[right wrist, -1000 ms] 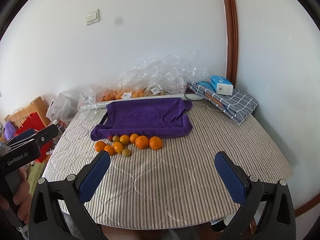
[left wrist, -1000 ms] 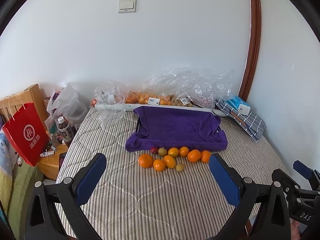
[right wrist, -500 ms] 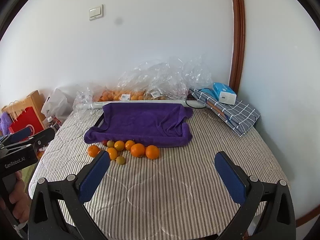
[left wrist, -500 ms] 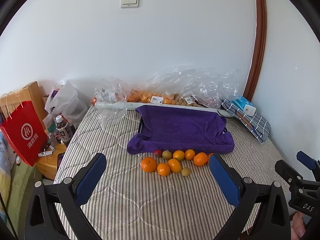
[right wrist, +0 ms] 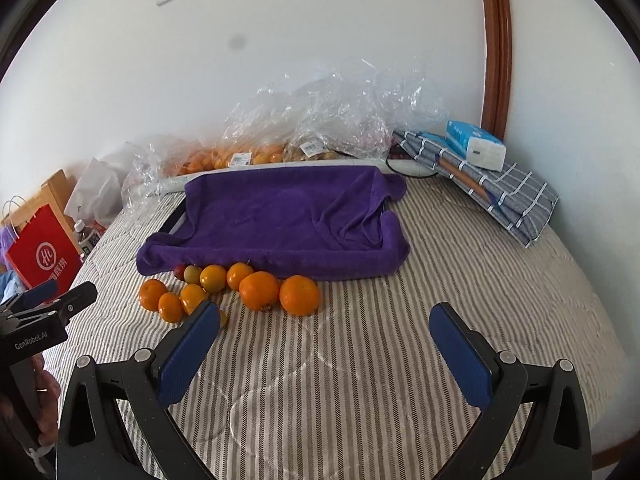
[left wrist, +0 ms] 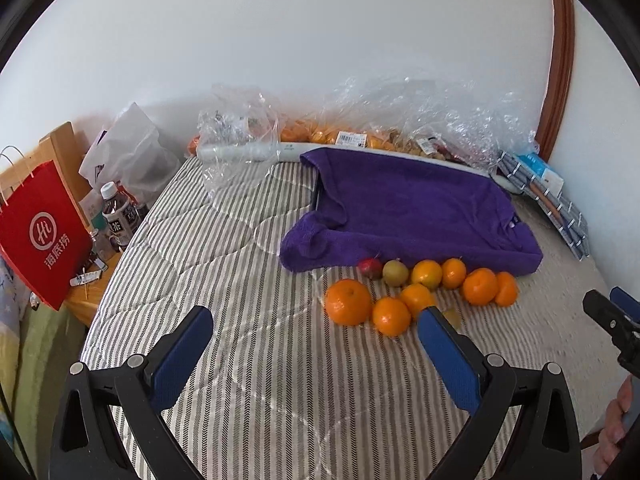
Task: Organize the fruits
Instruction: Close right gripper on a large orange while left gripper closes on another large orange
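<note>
Nearest the cameras, the left gripper (left wrist: 314, 332) and the right gripper (right wrist: 324, 330) hover over the striped bed (right wrist: 360, 380), each with its blue fingers (right wrist: 188, 354) spread wide and nothing between them. Compared with a second ago both have come closer to the fruit, which now looms larger; that suggests the approach to a first pick, with no piece grasped yet.

Just ahead, the fruits (left wrist: 416, 292) lie loose in a cluster on the bed: oranges, one small red piece and a greenish-brown one, touching the front edge of the purple towel (right wrist: 280, 220) draped over a tray. The towel holds no fruit.

Farther back, clear plastic bags (right wrist: 340, 112) of more fruit rest against the wall.

The left gripper's body reads "GenRobot.AI". The red paper bag (left wrist: 40, 236) carries Chinese characters, seemingly "海底捞".
</note>
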`<state>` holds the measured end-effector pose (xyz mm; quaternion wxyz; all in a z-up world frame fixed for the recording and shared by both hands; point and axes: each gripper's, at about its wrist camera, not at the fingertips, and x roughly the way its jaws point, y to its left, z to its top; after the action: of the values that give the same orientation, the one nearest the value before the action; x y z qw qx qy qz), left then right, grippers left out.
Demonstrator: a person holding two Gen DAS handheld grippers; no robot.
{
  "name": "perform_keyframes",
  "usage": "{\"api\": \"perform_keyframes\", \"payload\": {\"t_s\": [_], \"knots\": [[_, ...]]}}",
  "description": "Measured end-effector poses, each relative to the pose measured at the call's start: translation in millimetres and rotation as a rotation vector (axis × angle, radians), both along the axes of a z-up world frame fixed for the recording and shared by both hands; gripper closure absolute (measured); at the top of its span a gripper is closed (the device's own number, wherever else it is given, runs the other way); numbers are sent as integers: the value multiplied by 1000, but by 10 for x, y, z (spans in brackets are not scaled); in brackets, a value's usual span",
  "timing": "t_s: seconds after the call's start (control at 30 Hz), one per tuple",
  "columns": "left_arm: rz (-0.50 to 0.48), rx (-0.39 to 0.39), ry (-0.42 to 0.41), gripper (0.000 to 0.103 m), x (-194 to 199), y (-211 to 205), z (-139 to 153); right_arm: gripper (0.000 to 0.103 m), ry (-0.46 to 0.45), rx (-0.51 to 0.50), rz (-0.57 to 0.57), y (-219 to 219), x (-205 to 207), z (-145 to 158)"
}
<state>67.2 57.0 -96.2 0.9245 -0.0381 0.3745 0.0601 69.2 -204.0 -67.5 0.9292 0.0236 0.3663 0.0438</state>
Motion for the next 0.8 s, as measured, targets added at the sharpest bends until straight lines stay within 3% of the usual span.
{"api": "perform_keyframes", "payload": {"t_s": [0.13,0.3,0.4,0.57,0.8], "knots": [[-4,14,49,11,132,51,-245,4,71,61,8,-38,180,-306],[-11,-3,80,11,230,133,-466,15,125,22,-33,-45,384,-624],[-21,-23,104,11,280,184,-572,16,158,6,-2,-31,469,-760],[-22,-41,147,11,363,254,-714,19,210,40,6,-50,565,-917],[-72,-31,134,12,358,200,-733,21,207,17,20,16,602,-943]]}}
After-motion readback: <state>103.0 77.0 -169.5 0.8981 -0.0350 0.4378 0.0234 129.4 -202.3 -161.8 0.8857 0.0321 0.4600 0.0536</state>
